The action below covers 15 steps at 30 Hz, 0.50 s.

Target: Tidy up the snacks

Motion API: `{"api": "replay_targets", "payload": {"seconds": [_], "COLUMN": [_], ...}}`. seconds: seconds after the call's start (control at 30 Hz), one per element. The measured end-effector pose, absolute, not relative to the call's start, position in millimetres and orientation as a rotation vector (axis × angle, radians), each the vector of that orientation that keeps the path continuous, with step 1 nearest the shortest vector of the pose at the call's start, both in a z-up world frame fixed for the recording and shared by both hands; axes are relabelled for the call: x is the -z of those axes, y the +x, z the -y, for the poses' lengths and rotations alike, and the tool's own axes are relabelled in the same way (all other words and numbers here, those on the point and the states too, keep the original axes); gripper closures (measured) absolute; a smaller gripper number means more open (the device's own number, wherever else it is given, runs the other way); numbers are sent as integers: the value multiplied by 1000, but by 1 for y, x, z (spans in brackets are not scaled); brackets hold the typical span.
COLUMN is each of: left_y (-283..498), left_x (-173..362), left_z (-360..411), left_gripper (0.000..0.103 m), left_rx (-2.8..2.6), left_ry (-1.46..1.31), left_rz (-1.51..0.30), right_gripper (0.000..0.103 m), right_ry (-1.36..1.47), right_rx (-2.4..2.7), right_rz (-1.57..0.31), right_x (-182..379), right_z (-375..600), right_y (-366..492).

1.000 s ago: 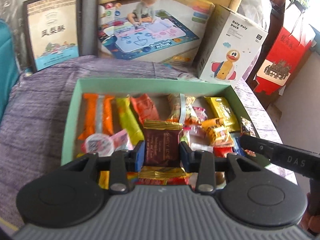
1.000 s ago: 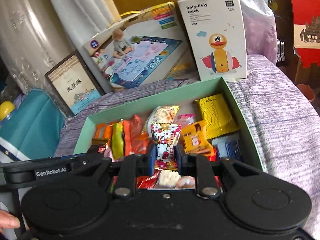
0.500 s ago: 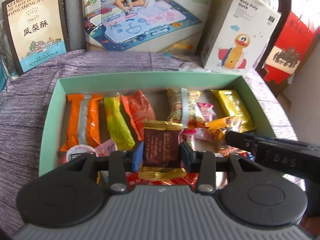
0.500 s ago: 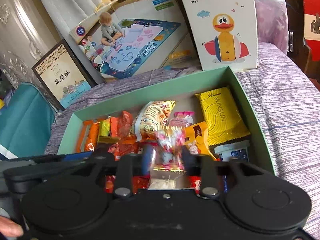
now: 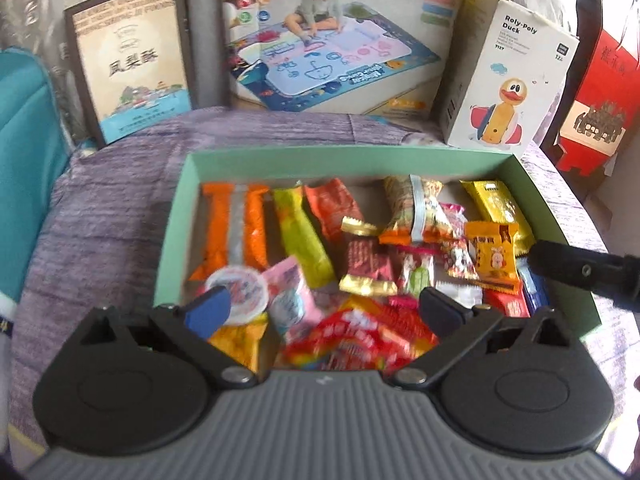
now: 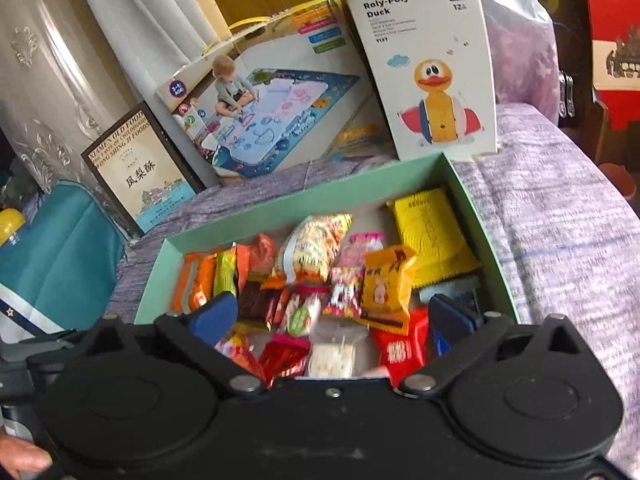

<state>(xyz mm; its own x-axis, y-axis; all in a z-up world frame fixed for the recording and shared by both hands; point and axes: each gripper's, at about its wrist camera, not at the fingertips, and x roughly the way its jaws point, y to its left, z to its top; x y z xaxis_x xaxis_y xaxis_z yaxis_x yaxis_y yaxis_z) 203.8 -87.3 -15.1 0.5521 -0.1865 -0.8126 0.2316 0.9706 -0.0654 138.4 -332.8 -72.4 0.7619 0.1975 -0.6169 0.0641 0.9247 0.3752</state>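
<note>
Nearest in the left wrist view, the left tongs [image 5: 324,306] are spreading wide, their blue pads apart and pressing on nothing; loose packets lie in the gap below them. The right tongs [image 6: 334,318] are likewise spreading, released, with only loose snacks lying between the pads. In the left wrist view a black finger of the right tongs reaches in from the right edge over the box's right side. A person's hand [image 6: 20,454] shows at the near left corner of the right wrist view.

Just beyond the pads sits the green box [image 5: 328,160] on a purple-grey cloth [image 5: 100,220], holding the snacks [image 5: 360,248]. A brown chocolate packet [image 5: 366,258] with gold ends lies free near the middle. An orange packet [image 5: 234,228] and a yellow-green stick [image 5: 302,236] lie at the left, a small orange-yellow packet [image 5: 494,250] toward the right, and a yellow packet [image 6: 430,234] at the far right corner. A round white lid [image 5: 236,286] rests at the near left.

Behind the box stand 3 cartons: a framed pastry box [image 5: 130,76] at the left, a drawing-mat box [image 5: 328,56] in the middle, and a Roly-Poly Duck box [image 5: 508,80] at the right. A red carton [image 5: 596,96] stands farther right.
</note>
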Motion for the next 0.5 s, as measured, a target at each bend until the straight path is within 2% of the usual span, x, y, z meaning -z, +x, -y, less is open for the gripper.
{"api": "replay_targets", "payload": {"seconds": [0.5], "left_y": [126], "left_x": [8], "left_z": [47], "left_gripper": [0], "left_rx": [188], "left_ry": [114], "left_rz": [-978], "right_gripper": [0], "right_ry": [308], "right_rx": [-31], "right_rz": [-754], "right_x": [67], "right_z": [318], "right_y": [78]}}
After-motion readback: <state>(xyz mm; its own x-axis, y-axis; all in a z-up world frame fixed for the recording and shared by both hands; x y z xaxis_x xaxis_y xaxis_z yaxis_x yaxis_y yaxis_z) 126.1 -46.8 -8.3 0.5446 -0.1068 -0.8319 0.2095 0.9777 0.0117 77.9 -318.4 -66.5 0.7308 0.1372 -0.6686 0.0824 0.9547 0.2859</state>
